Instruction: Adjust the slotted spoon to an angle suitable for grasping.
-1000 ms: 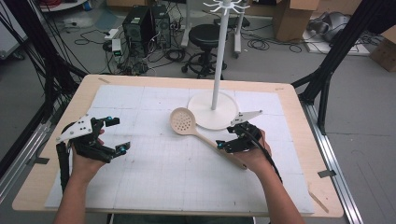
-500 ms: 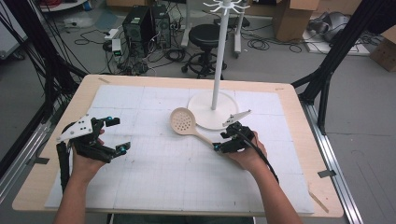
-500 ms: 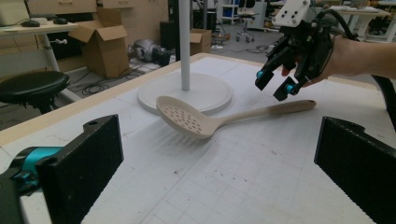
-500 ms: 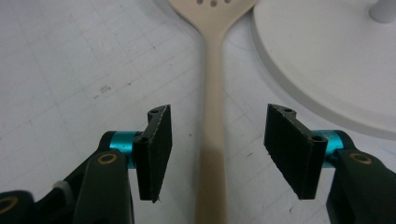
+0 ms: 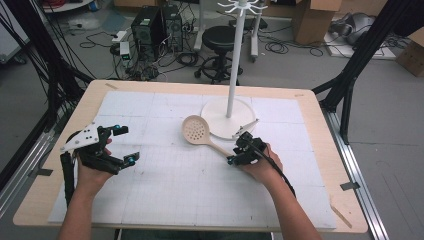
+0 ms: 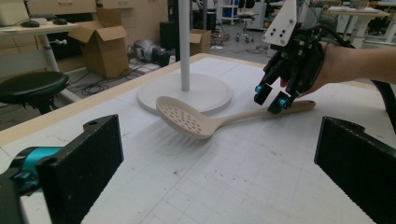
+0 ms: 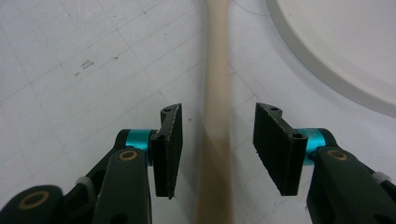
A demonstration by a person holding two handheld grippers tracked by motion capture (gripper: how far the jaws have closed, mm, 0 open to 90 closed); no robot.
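Observation:
A beige slotted spoon (image 5: 196, 130) lies flat on the white grid mat, its bowl next to the stand's round base and its handle running toward the lower right. My right gripper (image 5: 234, 150) is low over the handle's end. In the right gripper view the handle (image 7: 217, 84) runs between the two pads (image 7: 169, 140) with a gap on each side; the jaws have just been closing around it and do not press on it. From the left gripper view, the right gripper (image 6: 273, 95) stands over the spoon (image 6: 187, 119). My left gripper (image 5: 127, 144) rests at the mat's left, open wide and holding nothing.
A white stand with a round base (image 5: 220, 112) and a tall pole (image 5: 234, 60) topped by hooks rises at the back middle, just beyond the spoon. The mat (image 5: 165, 200) covers a wooden table (image 5: 320, 130). A black stool (image 5: 220, 37) stands behind it.
My right gripper has sunk and shifted left onto the spoon's handle end, and its jaws have narrowed around the handle. The left gripper and the spoon have stayed put.

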